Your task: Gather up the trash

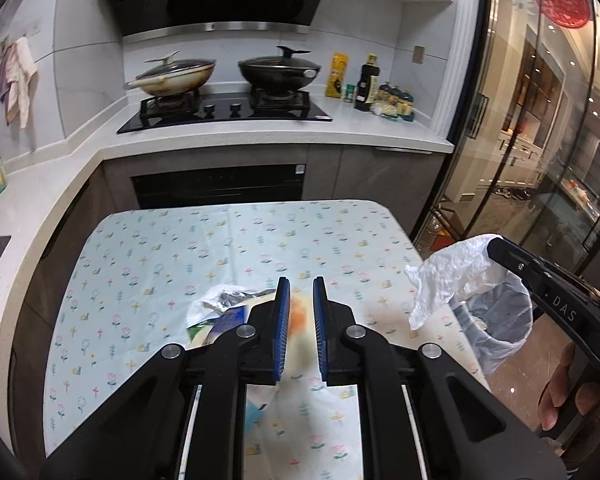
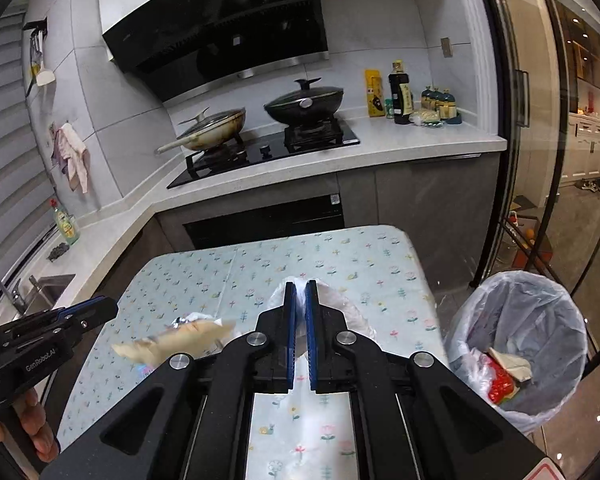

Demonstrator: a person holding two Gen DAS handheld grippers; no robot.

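A crumpled white bag [image 1: 448, 280] is seen pinched in the right tongs [image 2: 301, 292], whose blue pads are drawn nearly together on the thin plastic. In the left wrist view this bag hangs from the tip of those tongs beside the right edge of the tabletop [image 1: 140, 248], just above the rim of the bin [image 2: 520, 344].

A wrapper [image 2: 180, 340], pale and foil-lined, is seen hanging from the left tongs [image 1: 301, 300] above the tabletop. In the right wrist view it is blurred and trails from the tip of those tongs. The pads of the left tongs are set close together, with only a narrow gap shown in their own view; something pale and orange is seen between them, too blurred to be made out.

The bin is lined with clear plastic and stands on the floor just beside the tabletop's right edge. Red and cream-coloured scraps [image 2: 504, 376] are seen lying at its bottom.

The tabletop is covered with a light blue cloth printed with small flowers. Two lidded pans [image 1: 172, 76] are set on the stove behind it, and bottles [image 1: 368, 84] are lined up to the stove's right.
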